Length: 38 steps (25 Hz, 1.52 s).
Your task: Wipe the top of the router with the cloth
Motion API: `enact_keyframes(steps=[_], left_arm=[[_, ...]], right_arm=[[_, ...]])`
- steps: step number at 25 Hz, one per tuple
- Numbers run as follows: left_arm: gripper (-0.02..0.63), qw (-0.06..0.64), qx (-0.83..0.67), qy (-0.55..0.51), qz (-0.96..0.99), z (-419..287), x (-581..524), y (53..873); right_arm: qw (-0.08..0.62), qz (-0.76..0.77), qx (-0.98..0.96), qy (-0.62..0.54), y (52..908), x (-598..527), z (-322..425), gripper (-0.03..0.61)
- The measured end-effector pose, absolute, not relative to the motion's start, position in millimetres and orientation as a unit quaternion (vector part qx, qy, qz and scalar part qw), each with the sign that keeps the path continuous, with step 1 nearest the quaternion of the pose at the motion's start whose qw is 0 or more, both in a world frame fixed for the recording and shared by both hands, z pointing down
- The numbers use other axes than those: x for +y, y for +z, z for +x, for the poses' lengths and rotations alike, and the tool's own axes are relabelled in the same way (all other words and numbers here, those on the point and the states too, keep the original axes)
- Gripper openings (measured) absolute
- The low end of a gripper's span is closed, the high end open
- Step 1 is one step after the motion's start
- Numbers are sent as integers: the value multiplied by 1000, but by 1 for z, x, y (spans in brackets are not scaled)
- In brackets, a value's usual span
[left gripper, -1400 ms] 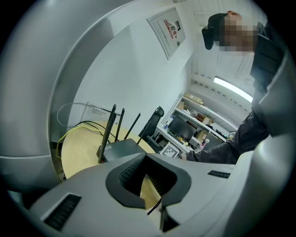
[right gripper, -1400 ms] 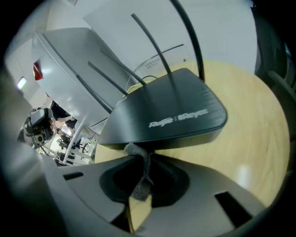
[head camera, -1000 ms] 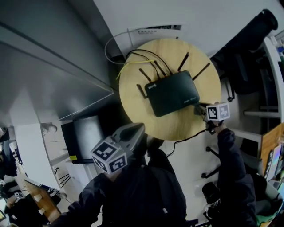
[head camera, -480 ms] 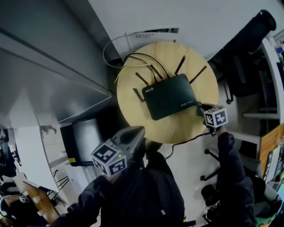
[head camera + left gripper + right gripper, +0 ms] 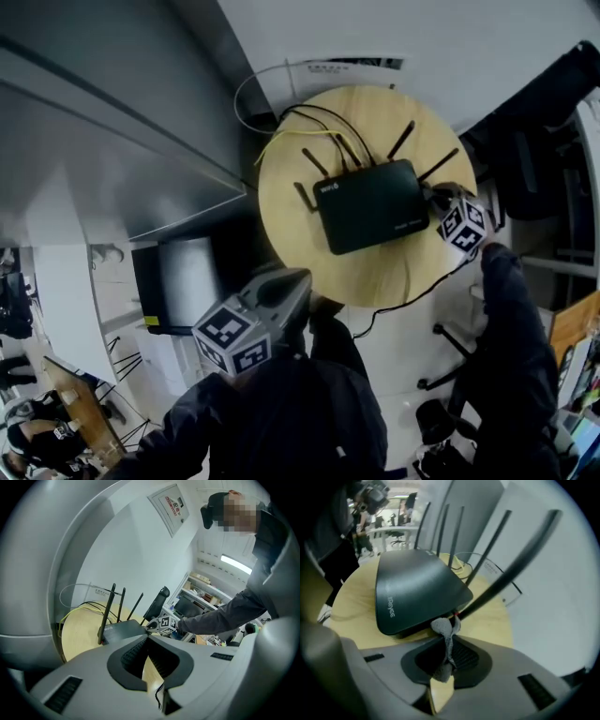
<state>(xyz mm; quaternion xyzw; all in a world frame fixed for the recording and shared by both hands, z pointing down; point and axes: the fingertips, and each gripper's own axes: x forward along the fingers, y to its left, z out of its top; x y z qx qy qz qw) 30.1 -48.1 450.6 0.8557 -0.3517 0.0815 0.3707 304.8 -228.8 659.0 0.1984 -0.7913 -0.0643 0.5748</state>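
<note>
L gripper [image 5: 296, 279] hangs low near the person's body, short of the round table [image 5: 291, 234] and touching nothing. Its own view shows the jaws [image 5: 149, 666] a little apart, with only bare tabletop in the gap. It's prob just parked out of the way, since wiping needs one tool.

The router [image 5: 370, 204] lies flat at the table's centre. Its long axis runs L–R across the head view, the R end tipped slightly toward the wall. The antennas [image 5: 406, 139] and cables [image 5: 314, 117] leave the far edge, so the back faces the wall and the front edge faces the person.

R gripper [image 5: 437, 197] sits at the router's R end, just beside the corner. Its jaws [image 5: 443, 667] are pinched on the grey cloth [image 5: 446, 631], and a bunched tuft pokes forward toward the corner of the casing [image 5: 412, 590]. The cloth looks level w/ the side edge, not yet up on the top. From that end a stroke could likely run the whole long axis.
</note>
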Motion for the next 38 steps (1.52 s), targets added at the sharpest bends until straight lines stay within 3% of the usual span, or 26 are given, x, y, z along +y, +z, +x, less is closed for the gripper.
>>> enact_keyframes(steps=[7, 14, 22, 26, 29, 38], left_arm=[[-6, 378, -361, 77, 849, 35, -46, 454], [-6, 375, -351, 79, 855, 45, -50, 452], [-6, 369, -342, 80, 860, 47, -51, 448], [-6, 366, -335, 81, 864, 48, -48, 445], [-8, 359, -326, 79, 871, 50, -48, 442], [-7, 311, -263, 59, 911, 69, -54, 393]], right_arm=[[611, 46, -759, -219, 664, -236, 297, 69], [609, -20, -747, -266, 660, -185, 297, 69], [615, -15, -750, -244, 660, -139, 314, 69], [603, 99, -773, -170, 654, -141, 311, 69], [543, 236, -804, -56, 631, -137, 305, 69], [177, 428, -863, 199, 457, -60, 187, 69]])
